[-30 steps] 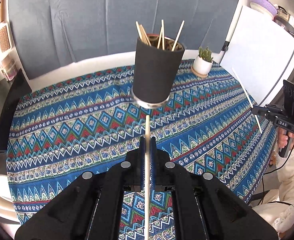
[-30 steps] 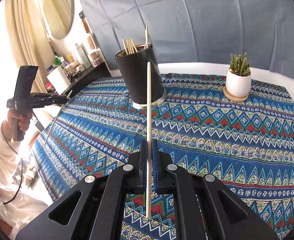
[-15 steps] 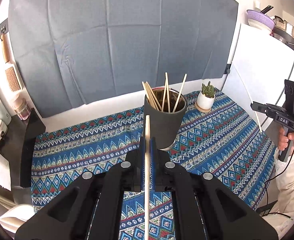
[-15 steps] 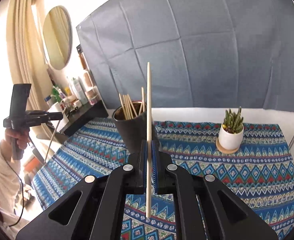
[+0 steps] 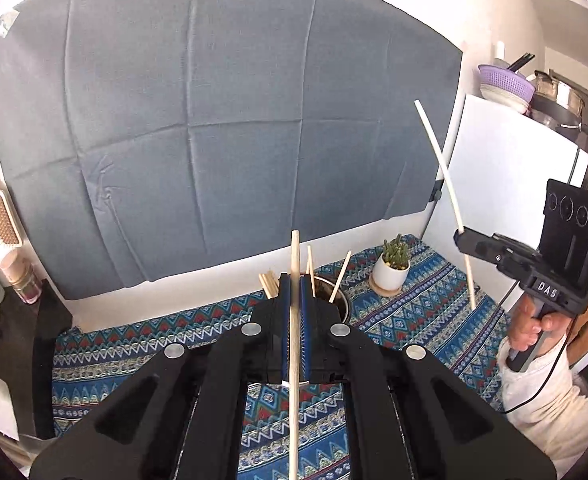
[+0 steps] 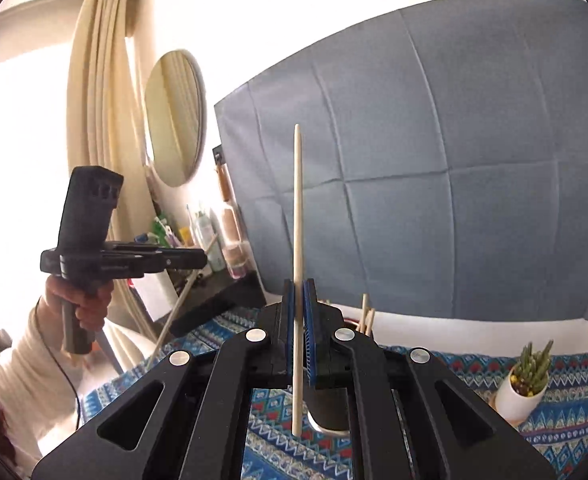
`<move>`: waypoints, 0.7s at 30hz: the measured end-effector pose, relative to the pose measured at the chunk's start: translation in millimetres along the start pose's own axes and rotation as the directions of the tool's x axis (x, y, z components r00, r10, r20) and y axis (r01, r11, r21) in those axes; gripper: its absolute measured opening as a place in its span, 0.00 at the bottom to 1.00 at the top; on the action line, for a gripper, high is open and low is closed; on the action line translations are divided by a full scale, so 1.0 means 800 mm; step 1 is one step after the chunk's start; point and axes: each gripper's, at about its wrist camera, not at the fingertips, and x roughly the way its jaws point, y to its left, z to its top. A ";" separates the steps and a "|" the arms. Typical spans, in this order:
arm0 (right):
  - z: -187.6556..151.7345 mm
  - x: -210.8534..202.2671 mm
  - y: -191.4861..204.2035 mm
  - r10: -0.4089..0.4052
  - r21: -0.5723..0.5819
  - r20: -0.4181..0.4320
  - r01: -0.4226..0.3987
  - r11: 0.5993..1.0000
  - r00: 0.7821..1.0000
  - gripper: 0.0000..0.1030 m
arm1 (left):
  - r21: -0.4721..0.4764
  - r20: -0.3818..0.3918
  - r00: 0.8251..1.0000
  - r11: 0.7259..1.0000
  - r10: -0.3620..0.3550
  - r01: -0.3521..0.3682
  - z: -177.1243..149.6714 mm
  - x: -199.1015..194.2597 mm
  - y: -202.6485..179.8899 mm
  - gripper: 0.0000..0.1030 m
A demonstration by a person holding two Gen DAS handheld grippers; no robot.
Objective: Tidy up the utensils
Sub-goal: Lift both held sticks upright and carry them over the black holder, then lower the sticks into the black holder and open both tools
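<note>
A: How far along was the tidying?

B: Partly done, by my reading. Several chopsticks already stood in the dark cup (image 5: 343, 304) on the patterned tablecloth (image 5: 425, 312), leaning apart against its rim. Two were left, one in each gripper.

A: Were the jaws gripping?

B: Yes. The left gripper (image 5: 294, 280) was clamped on a pale wooden chopstick (image 5: 294, 360), which ran upright between the blue pads. The right gripper (image 6: 298, 288) was closed the same way on its own chopstick (image 6: 297, 200), whose tip rose high above the jaws.

A: Where was the cup relative to them?

B: Just beyond and below both grippers, mostly hidden behind the fingers. A small potted succulent (image 5: 391, 268) stood near it. Both sticks seemingly awaited dropping in.

A: How did the sticks look?

B: Slim, straight, light wood, tapering to one end
</note>
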 end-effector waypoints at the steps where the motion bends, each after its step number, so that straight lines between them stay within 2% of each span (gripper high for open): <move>1: 0.002 0.008 0.001 0.005 -0.013 0.008 -0.005 1.000 1.000 0.05 | 0.002 0.009 1.000 1.000 -0.007 0.007 0.004 0.004 -0.002 0.05; 5: 0.010 0.033 0.001 0.025 -0.027 0.064 -0.024 0.999 0.998 0.05 | -0.028 0.054 0.996 0.997 -0.066 0.068 0.022 0.019 -0.007 0.05; 8: 0.014 0.051 -0.009 0.052 0.011 0.099 -0.053 0.999 0.994 0.05 | -0.048 0.108 0.989 0.993 -0.098 0.104 0.035 0.029 -0.010 0.05; 10: 0.012 0.059 -0.017 0.076 0.041 0.129 -0.081 0.996 0.989 0.05 | -0.029 0.142 0.982 0.991 -0.122 0.127 0.041 0.037 -0.015 0.05; 15: -0.002 0.071 -0.039 0.113 0.114 0.222 -0.141 0.983 0.969 0.05 | -0.011 0.227 0.964 0.989 -0.139 0.146 0.046 0.053 -0.024 0.05; 18: -0.011 0.079 -0.048 0.088 0.131 0.261 -0.126 0.983 0.961 0.05 | -0.011 0.261 0.948 0.981 -0.182 0.192 0.043 0.067 -0.023 0.05; 21: -0.021 0.093 -0.051 0.073 0.136 0.247 -0.109 0.985 0.966 0.05 | -0.007 0.312 0.930 0.978 -0.196 0.208 0.037 0.079 -0.018 0.05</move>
